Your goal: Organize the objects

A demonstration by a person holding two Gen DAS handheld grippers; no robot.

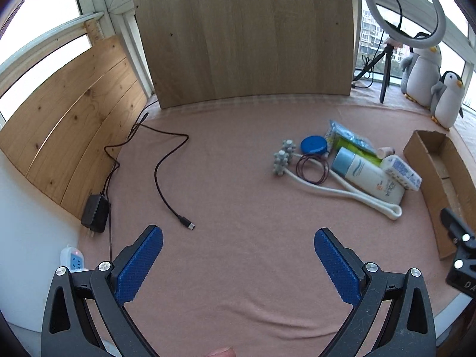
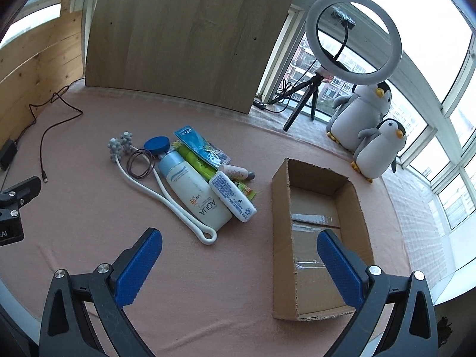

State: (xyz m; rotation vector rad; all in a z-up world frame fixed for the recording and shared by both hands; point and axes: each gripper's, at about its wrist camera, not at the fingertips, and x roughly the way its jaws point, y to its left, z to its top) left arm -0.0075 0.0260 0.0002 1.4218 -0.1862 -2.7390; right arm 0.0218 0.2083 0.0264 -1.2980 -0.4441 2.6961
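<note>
My left gripper (image 1: 238, 255) hangs spread wide over the bare pink surface (image 1: 238, 178), holding nothing. A black cable (image 1: 166, 175) lies to its left. Right of centre sits a pile: massager (image 2: 166, 190), hair ties (image 2: 141, 165), blue tin (image 2: 156, 145), bottle (image 2: 193, 190), white tube (image 2: 232, 196). My right gripper (image 2: 239, 258), also spread and holding nothing, hovers beside the open box (image 2: 279, 238).

A big light-brown wooden board (image 2: 190, 35) leaned upright at the back. A white ring light on a black tripod (image 2: 354, 34) stood by the window, right beside two grey plush penguins (image 2: 369, 125). A black charger brick (image 1: 95, 212) trailed its black USB cable (image 1: 166, 172) across the pink cloth (image 1: 238, 208).
</note>
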